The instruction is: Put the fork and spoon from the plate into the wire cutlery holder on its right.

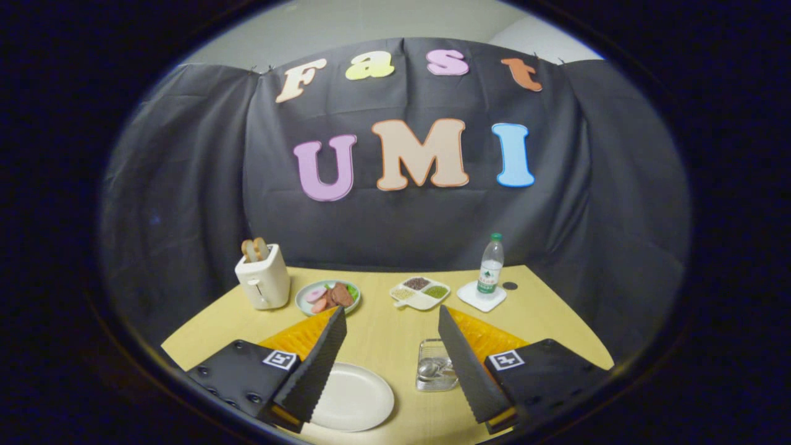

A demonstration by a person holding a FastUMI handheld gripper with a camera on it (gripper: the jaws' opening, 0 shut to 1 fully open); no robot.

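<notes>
pale yellow wooden table (383, 334) filled the lower part of the scene, backed by the black cloth wall (185, 185). the gripper (392, 321) hung above the near part of the table, fingers (315, 371) spread wide, holding nothing, with a broad gap between the tips. a round white plate (361, 398) lay on the table between the fingers, close to the left one and partly hidden by it; the visible part of the plate looked bare. just right of the plate sat the small clear-looking wire cutlery holder (432, 355), up against the right finger, which covered its right side. shiny metal cutlery (432, 369) lay inside the holder, a spoon bowl readable, the fork hard to separate from it at this size. beyond the fingers, left rear, stood a cream two-slot toaster (264, 281) with bread slices (254, 249) sticking up from the slots. beside it on the right was a pale green plate (308, 304) carrying sliced meat (334, 295) and some greens. near the middle rear lay a white divided dish (421, 301) with grains or beans in separate compartments. right of that a clear plastic water bottle with green cap (491, 264) stood upright on a white square coaster (479, 299). a small dark round spot (510, 285) sat on the table just right of the coaster, too small to identify.
</notes>
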